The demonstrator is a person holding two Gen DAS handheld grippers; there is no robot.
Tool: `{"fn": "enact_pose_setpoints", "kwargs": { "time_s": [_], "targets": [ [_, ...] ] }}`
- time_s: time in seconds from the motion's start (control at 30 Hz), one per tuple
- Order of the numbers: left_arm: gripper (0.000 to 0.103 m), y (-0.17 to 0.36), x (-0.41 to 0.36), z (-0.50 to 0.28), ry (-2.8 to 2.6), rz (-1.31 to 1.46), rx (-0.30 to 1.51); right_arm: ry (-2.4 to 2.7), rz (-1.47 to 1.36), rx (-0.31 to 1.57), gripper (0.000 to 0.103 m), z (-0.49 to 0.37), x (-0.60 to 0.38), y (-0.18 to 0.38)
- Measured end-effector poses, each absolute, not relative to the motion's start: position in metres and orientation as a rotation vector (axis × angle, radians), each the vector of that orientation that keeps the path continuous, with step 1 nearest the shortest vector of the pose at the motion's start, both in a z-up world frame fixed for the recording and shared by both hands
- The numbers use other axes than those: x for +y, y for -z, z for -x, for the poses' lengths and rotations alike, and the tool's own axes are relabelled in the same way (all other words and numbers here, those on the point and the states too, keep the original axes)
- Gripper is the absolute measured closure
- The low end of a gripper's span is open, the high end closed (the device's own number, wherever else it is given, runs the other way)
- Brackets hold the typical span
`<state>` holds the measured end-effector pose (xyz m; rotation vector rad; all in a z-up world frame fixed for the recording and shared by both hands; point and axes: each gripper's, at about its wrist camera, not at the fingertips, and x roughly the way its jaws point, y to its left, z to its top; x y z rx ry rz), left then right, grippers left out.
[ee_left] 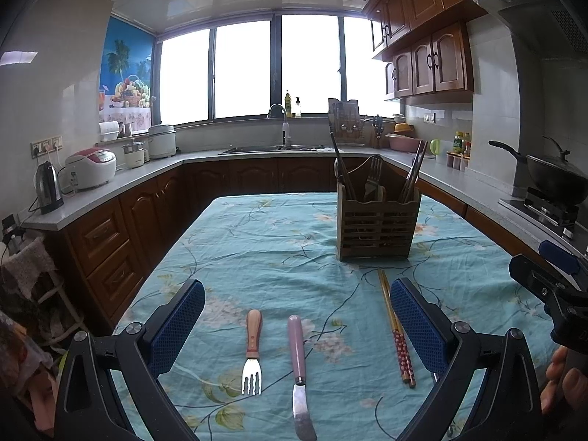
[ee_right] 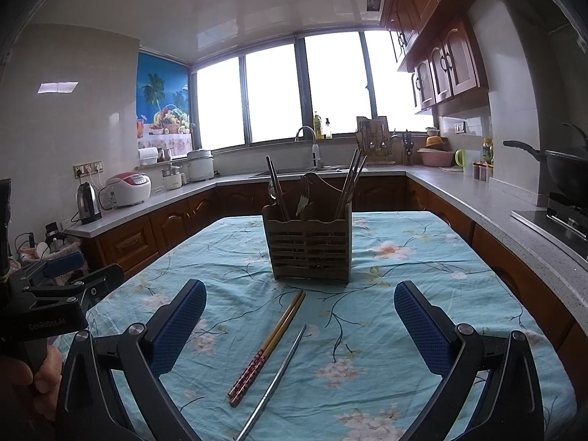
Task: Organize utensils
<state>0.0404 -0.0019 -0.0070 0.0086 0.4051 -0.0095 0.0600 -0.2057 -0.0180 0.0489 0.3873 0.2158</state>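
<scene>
Turquoise floral tablecloth, wooden caddy, brown cabinets, bright windows

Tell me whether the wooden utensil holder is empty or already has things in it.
Not empty. The wooden utensil holder stands upright on the table with chopsticks and a fork sticking out of its top.

two low tabletop views, side by side, sharing caddy

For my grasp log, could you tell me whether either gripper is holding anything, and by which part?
Nothing is held. The left gripper and right gripper are both open and empty above the floral turquoise tablecloth.
</scene>
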Motion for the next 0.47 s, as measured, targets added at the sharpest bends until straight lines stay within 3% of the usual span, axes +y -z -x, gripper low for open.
{"fn": "enact_pose_setpoints", "kwargs": {
  "time_s": [0.47],
  "targets": [
    [0.001,0.0080,-0.0004,-0.0411,0.013,-0.002,0.408,-0.219,-0.048,0.390,0.000,-0.0599,-0.2045,0.0194]
  ]
}}
